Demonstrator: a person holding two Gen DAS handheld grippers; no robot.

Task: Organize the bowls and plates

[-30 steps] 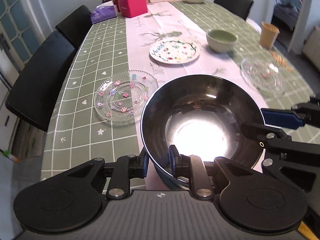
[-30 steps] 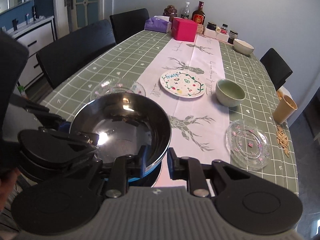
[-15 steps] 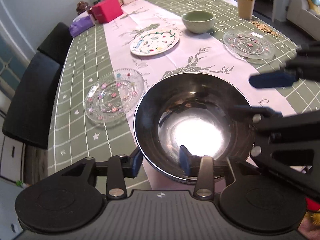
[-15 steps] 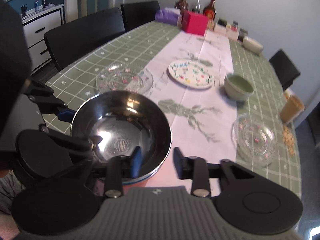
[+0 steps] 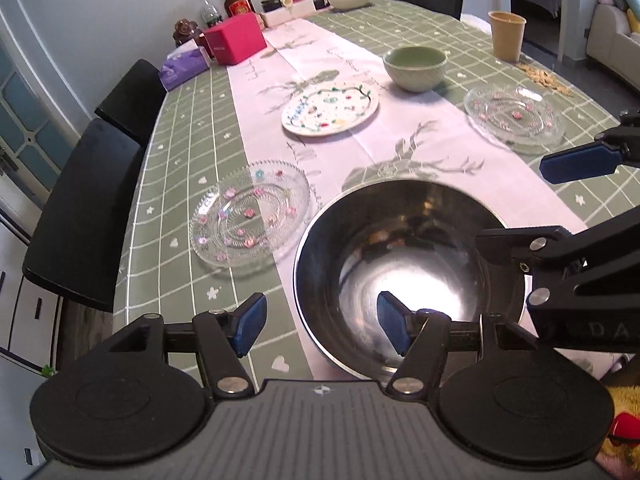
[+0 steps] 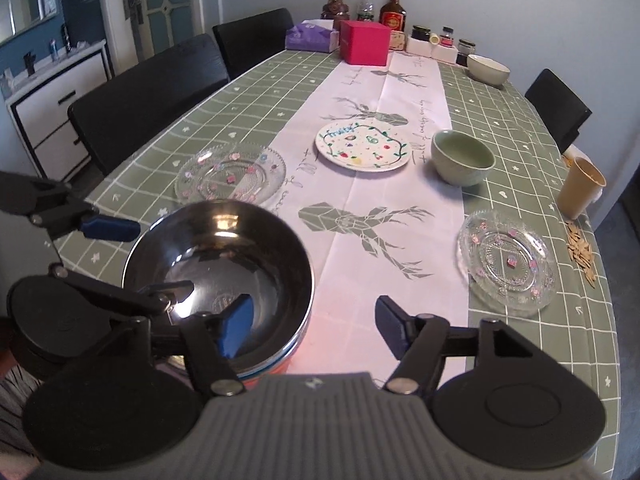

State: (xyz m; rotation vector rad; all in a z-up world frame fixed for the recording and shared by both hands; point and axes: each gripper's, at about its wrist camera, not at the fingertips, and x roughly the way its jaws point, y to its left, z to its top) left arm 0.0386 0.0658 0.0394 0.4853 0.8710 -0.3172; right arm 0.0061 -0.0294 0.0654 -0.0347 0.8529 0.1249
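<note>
The left gripper point(image 5: 322, 326) is spreading, its pads clear of the steel bowl's point(image 5: 408, 264) near rim, one pad inside, one outside; the right gripper point(image 6: 314, 328) is spreading too, straddling the bowl's right rim without pressing it; the bowl sits at the near edge of the table point(image 6: 520, 120); a glass plate point(image 5: 250, 214) lies just beside it to the left; another glass plate point(image 6: 506, 258) lies well apart on the right, near the table's edge; a painted plate point(image 6: 362, 146) and green bowl point(image 6: 462, 158) stand farther off, with bare cloth between.
</note>
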